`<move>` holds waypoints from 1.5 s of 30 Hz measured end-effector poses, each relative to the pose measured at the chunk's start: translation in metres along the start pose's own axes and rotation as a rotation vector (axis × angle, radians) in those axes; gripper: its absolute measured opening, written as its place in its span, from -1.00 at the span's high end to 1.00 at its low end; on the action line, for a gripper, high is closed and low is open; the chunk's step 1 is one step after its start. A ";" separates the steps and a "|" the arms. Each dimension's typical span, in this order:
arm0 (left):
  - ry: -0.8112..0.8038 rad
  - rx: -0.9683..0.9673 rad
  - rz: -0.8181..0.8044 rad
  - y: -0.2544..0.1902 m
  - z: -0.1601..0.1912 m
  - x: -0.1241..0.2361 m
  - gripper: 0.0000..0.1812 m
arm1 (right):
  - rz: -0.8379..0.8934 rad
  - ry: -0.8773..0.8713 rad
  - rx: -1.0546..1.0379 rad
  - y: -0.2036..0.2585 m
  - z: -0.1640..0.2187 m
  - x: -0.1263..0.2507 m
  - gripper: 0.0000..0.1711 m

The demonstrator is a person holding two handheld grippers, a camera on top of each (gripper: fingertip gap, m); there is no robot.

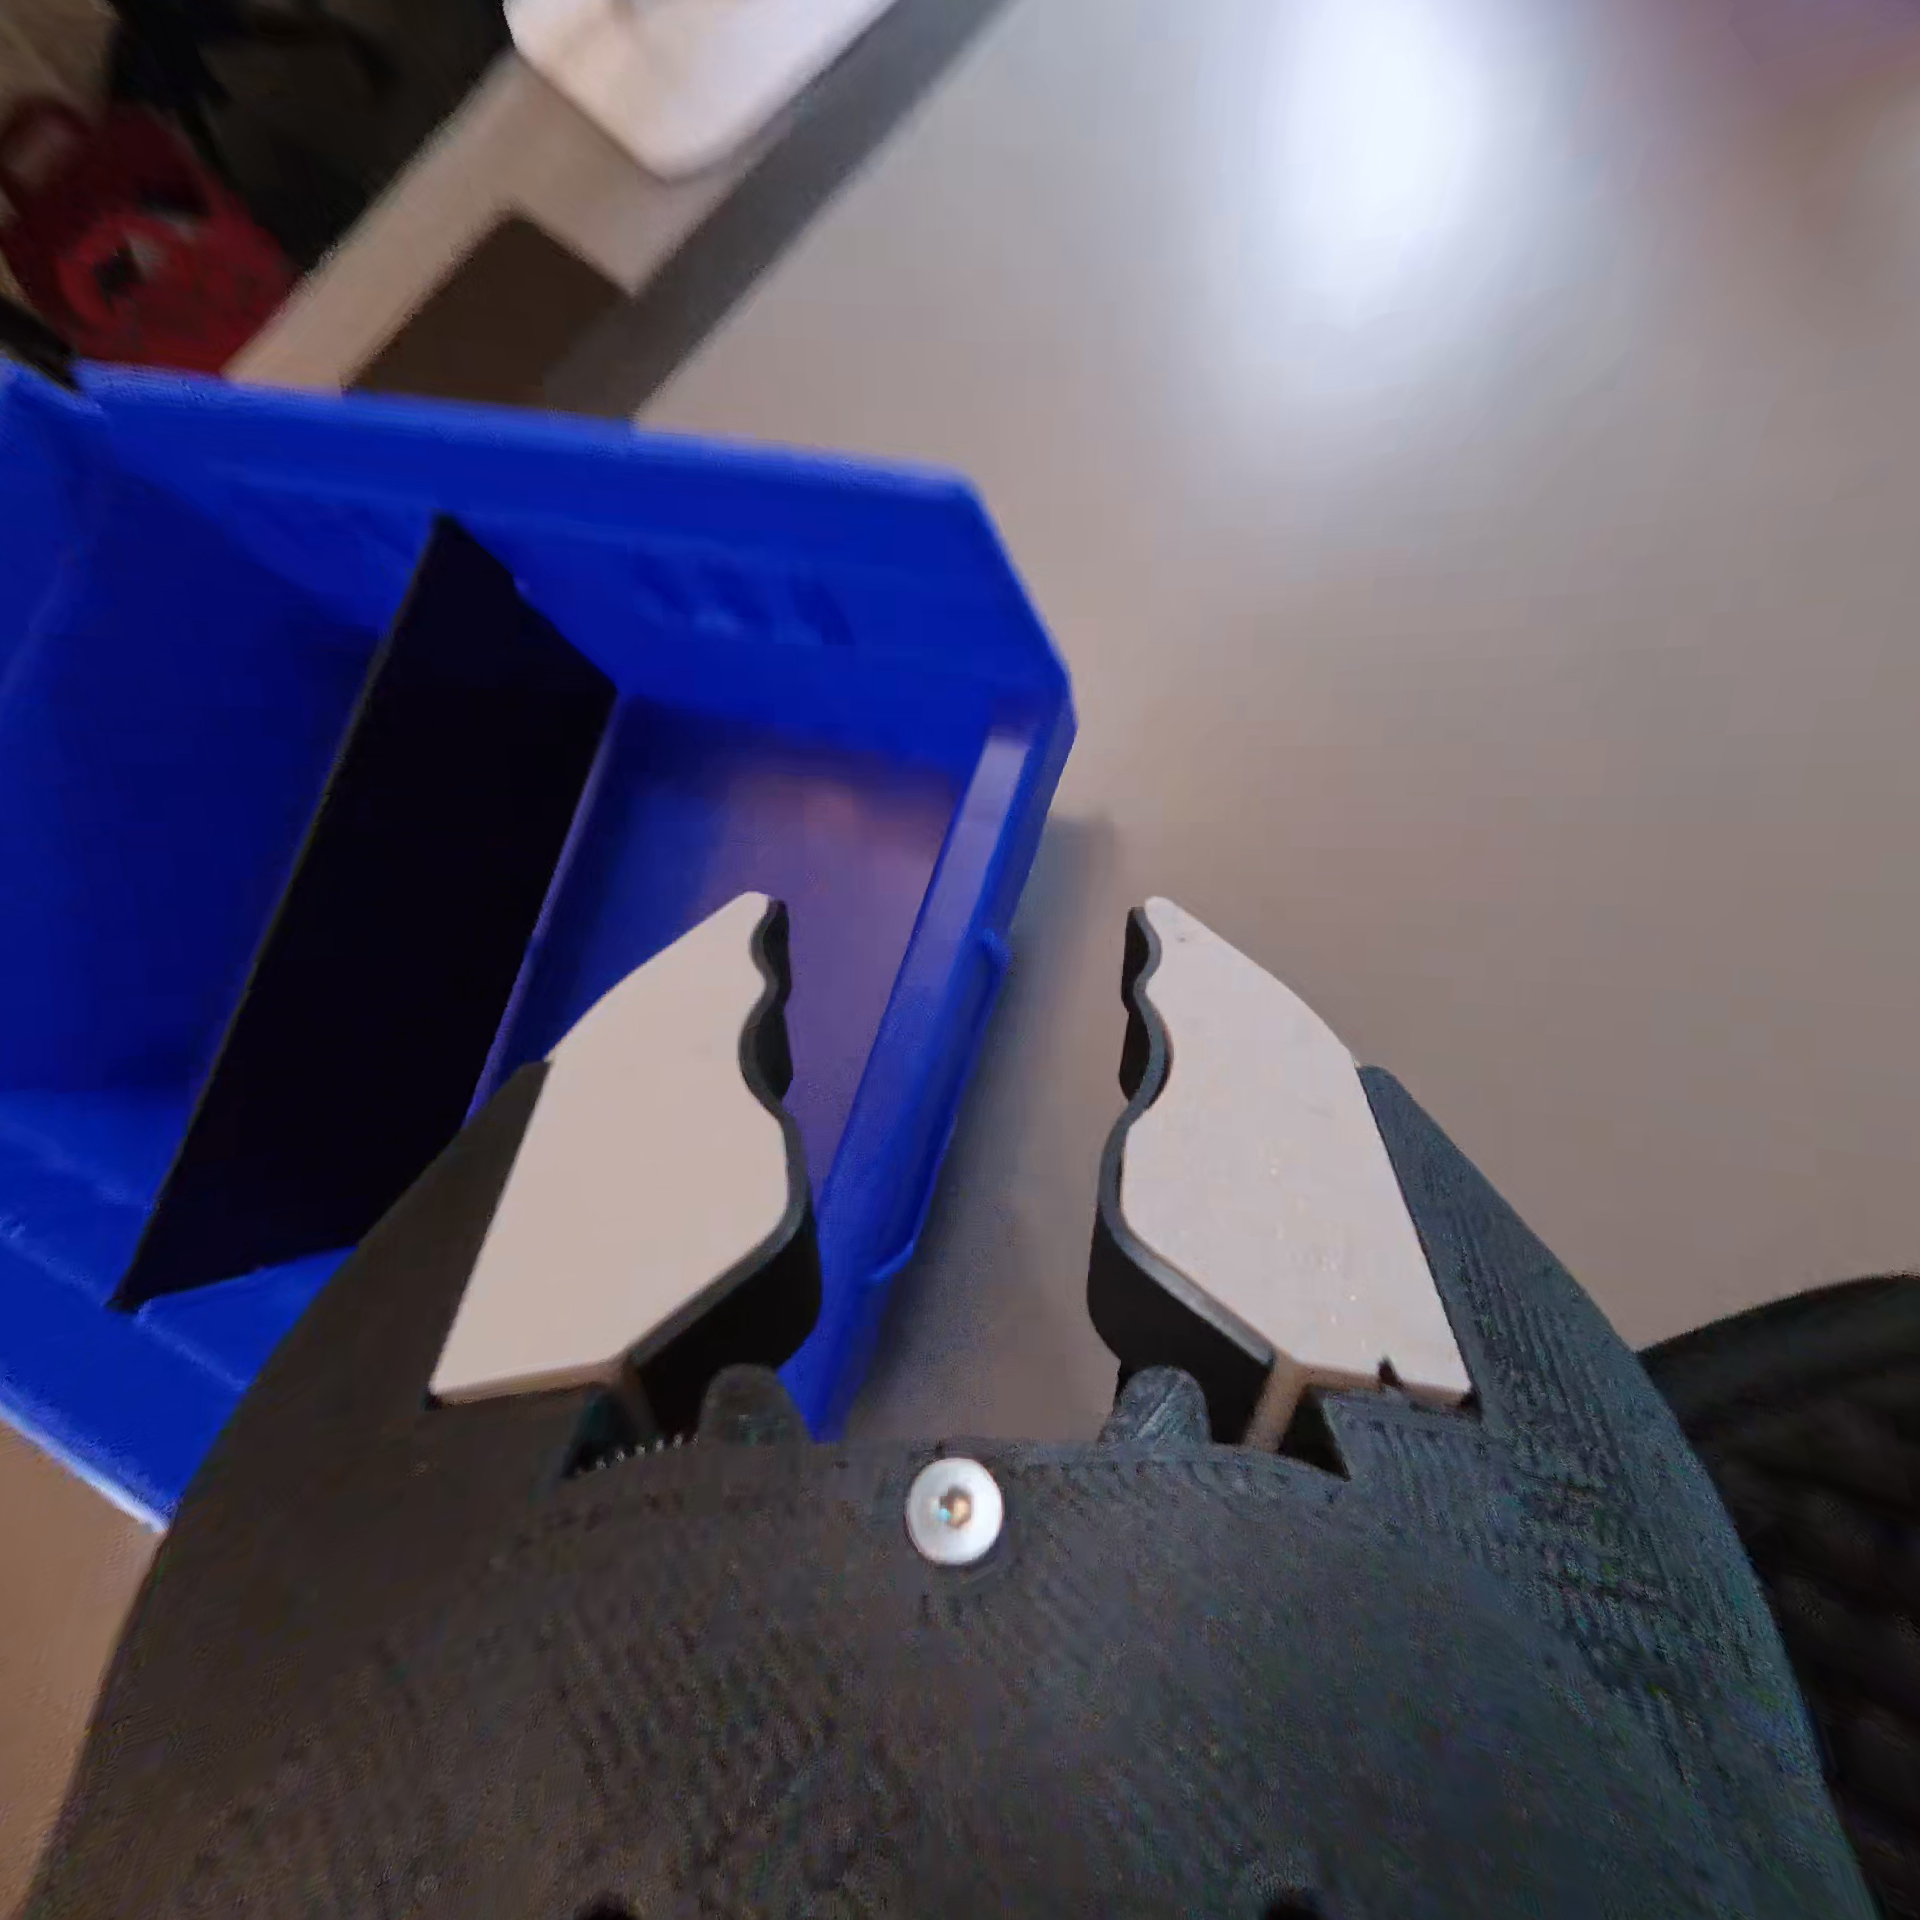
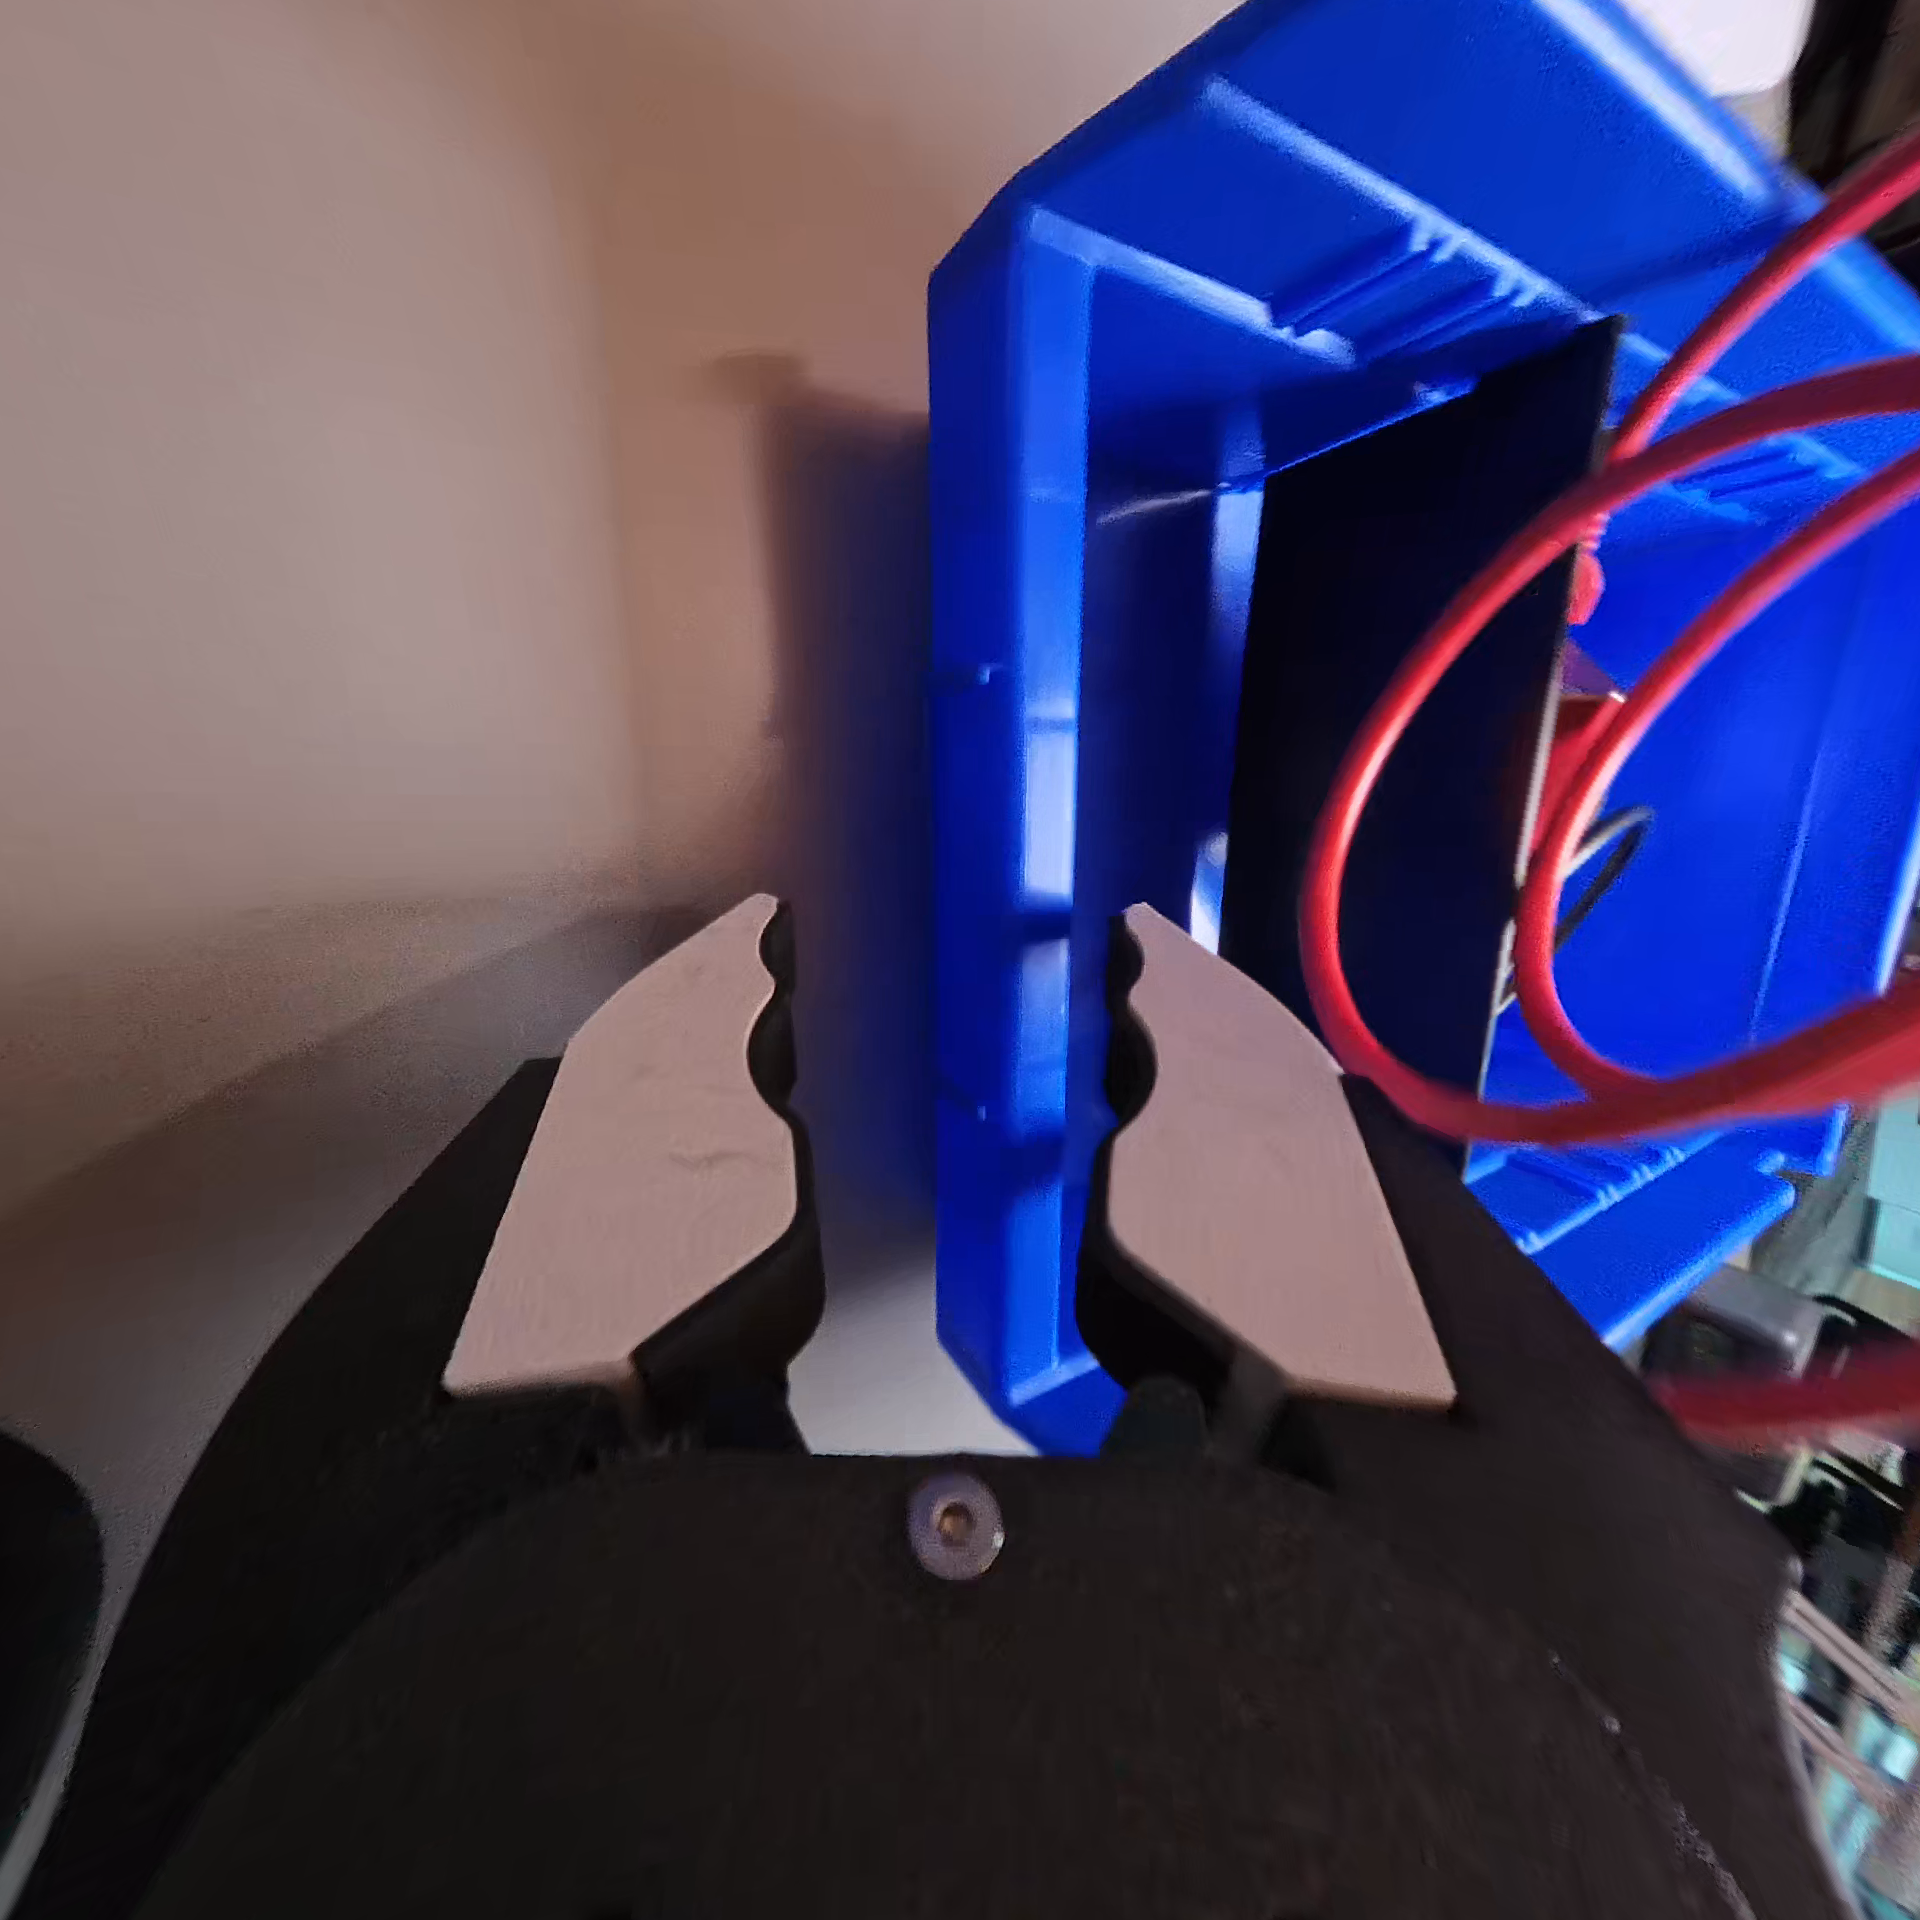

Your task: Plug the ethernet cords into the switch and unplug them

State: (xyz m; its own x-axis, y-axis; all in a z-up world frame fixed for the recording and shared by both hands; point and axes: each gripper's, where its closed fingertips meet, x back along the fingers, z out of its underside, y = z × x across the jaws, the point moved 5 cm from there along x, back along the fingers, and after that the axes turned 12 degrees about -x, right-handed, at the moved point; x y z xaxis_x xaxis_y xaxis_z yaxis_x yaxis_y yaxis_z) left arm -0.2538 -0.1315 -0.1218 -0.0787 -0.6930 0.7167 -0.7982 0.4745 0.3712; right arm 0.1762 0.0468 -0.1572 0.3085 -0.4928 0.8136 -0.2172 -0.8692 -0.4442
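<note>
Red ethernet cords (image 2: 1455,790) loop out of the far compartment of a blue bin (image 2: 1039,727), ahead and to the right of the right tongs (image 2: 951,920); what looks like a red plug end shows just behind the black divider (image 2: 1392,727), though blur keeps that uncertain. No switch can be made out in either view. Right tongs stand apart, empty, with the bin's near rim lying between the jaws, its inner edge against the right jaw. Left tongs (image 1: 954,914) are likewise apart and empty, straddling the bin's (image 1: 727,540) side wall, one finger over the bare near compartment, the other over the worktop (image 1: 1455,623). Judged step: reaching for a cord, nothing yet held. To do it well, the right tongs should clear the rim, pass beyond the divider (image 1: 395,914), and take a cord close behind its plug rather than mid-loop, so the plug points true toward a port; the left could steady the bin. Right wrist view alone shows the cords and cluttered gear to the far right. Left wrist view alone shows the open worktop, a white object (image 1: 686,73) beyond, and red items (image 1: 135,260) off the edge.
</note>
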 end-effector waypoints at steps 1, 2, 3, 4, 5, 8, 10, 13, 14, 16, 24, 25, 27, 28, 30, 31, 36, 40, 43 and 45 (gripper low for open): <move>0.064 -0.021 0.013 0.001 0.008 -0.006 0.28 | 0.001 0.028 0.019 -0.002 -0.004 -0.006 0.33; 0.125 -0.042 0.028 0.001 0.015 -0.013 0.25 | 0.004 0.037 0.037 -0.004 -0.010 -0.011 0.37; 0.178 -0.063 0.043 0.000 0.020 -0.020 0.24 | -0.015 0.056 0.057 -0.004 -0.014 -0.017 0.46; 0.225 -0.086 0.058 -0.001 0.025 -0.027 0.23 | -0.037 0.076 0.076 -0.004 -0.016 -0.023 0.56; 0.269 -0.110 0.076 -0.003 0.029 -0.034 0.24 | -0.034 0.069 0.089 -0.006 -0.021 -0.027 0.64; 0.357 -0.183 0.079 -0.002 0.038 -0.053 0.43 | -0.062 0.063 0.124 -0.004 -0.026 -0.030 0.65; 0.324 -0.236 0.084 -0.004 0.031 -0.060 0.66 | -0.063 0.049 0.148 0.001 -0.027 -0.027 0.65; 0.278 -0.328 0.076 -0.011 0.017 -0.069 0.69 | -0.090 -0.005 0.187 0.018 -0.026 -0.018 0.65; 0.279 -0.339 0.072 -0.015 0.011 -0.071 0.69 | -0.095 -0.023 0.202 0.026 -0.026 -0.014 0.65; 0.257 -0.383 0.090 -0.028 -0.002 -0.076 0.68 | -0.097 -0.051 0.253 0.042 -0.027 -0.005 0.64; 0.046 -0.703 0.175 -0.101 -0.087 -0.105 0.67 | -0.092 -0.221 0.382 0.108 -0.041 0.028 0.63; 0.013 -0.723 0.170 -0.107 -0.096 -0.109 0.66 | -0.067 -0.266 0.361 0.112 -0.045 0.037 0.61; -0.031 -0.717 0.131 -0.109 -0.112 -0.113 0.58 | -0.094 -0.385 0.251 0.121 -0.052 0.066 0.56; -0.059 -0.688 0.121 -0.109 -0.118 -0.110 0.53 | -0.134 -0.448 0.165 0.123 -0.052 0.084 0.56; -0.177 -0.594 0.109 -0.111 -0.128 -0.095 0.52 | -0.173 -0.551 -0.012 0.119 -0.041 0.116 0.58; -0.243 -0.542 0.108 -0.113 -0.131 -0.085 0.51 | -0.159 -0.585 -0.106 0.113 -0.030 0.126 0.59; -0.458 -0.126 0.312 -0.146 -0.139 -0.044 0.48 | 0.039 -0.627 -0.654 0.064 0.051 0.126 0.59; -0.507 0.109 0.369 -0.179 -0.160 -0.051 0.45 | 0.041 -0.616 -0.869 0.045 0.061 0.093 0.49; -0.484 0.230 0.326 -0.191 -0.176 -0.077 0.42 | 0.061 -0.520 -0.898 0.031 0.053 0.064 0.51; -0.460 0.287 0.293 -0.195 -0.183 -0.091 0.42 | 0.014 -0.521 -0.931 0.028 0.044 0.056 0.56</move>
State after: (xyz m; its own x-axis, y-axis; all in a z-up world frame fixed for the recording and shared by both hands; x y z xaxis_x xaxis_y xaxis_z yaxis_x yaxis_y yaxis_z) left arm 0.0181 -0.0617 -0.1516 -0.5175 -0.7494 0.4131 -0.8283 0.5599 -0.0219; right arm 0.2285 -0.0067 -0.1406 0.6105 -0.6506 0.4517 -0.7781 -0.5993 0.1884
